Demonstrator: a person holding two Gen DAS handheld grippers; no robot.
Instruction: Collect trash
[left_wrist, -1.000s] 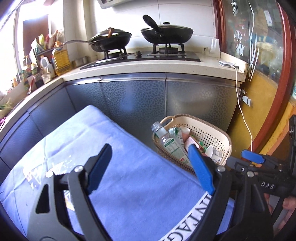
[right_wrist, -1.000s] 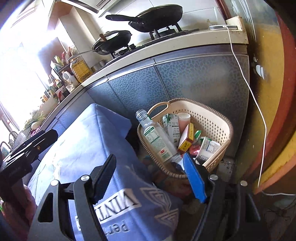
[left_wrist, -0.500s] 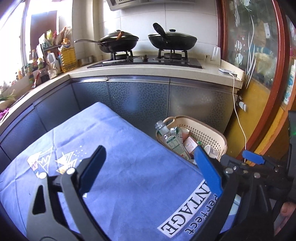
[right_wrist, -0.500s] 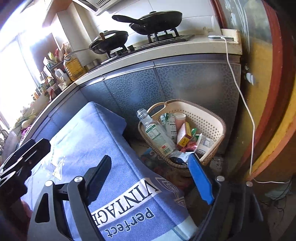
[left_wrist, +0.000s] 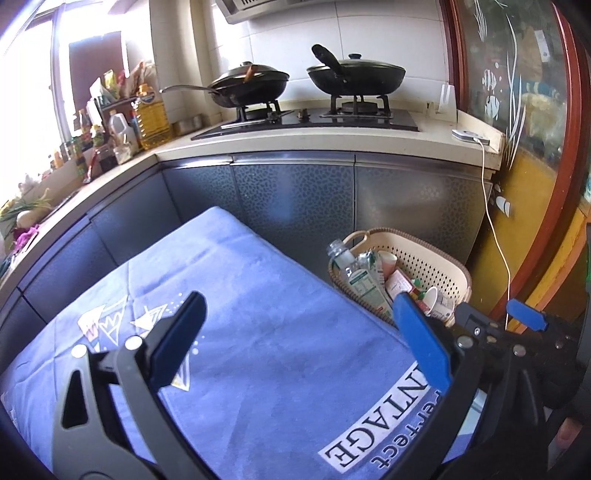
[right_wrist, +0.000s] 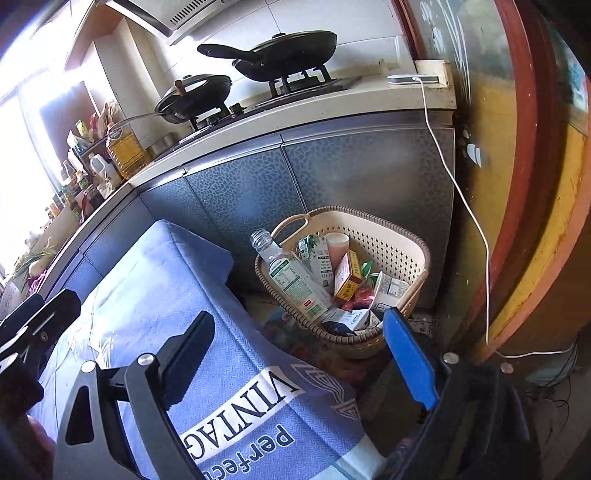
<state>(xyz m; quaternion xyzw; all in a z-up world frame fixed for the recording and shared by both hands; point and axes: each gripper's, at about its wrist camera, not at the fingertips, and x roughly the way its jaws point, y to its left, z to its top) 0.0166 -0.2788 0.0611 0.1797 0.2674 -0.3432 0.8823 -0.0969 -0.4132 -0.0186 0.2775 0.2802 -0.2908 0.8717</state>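
Overhead, two blue-padded grippers, left (left_wrist: 299, 339) and right (right_wrist: 295, 354), jaws just widened, empty; below, one beige perforated plastic basket (right_wrist: 402, 254) holding one clear plastic bottle (right_wrist: 295, 280), several cartons.

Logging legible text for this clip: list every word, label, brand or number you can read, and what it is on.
"VINTAGE": white band on the blue cloth, upside down in the right wrist view.
"perfect": on the same cloth, beside the band; cut off at the frame edge in both views.
Clear bottle in the basket: green and white label, print too small to read.
Yellow and red box: unreadable.
Cartons and cup in the basket: unreadable.
Oil jug label: blurred.
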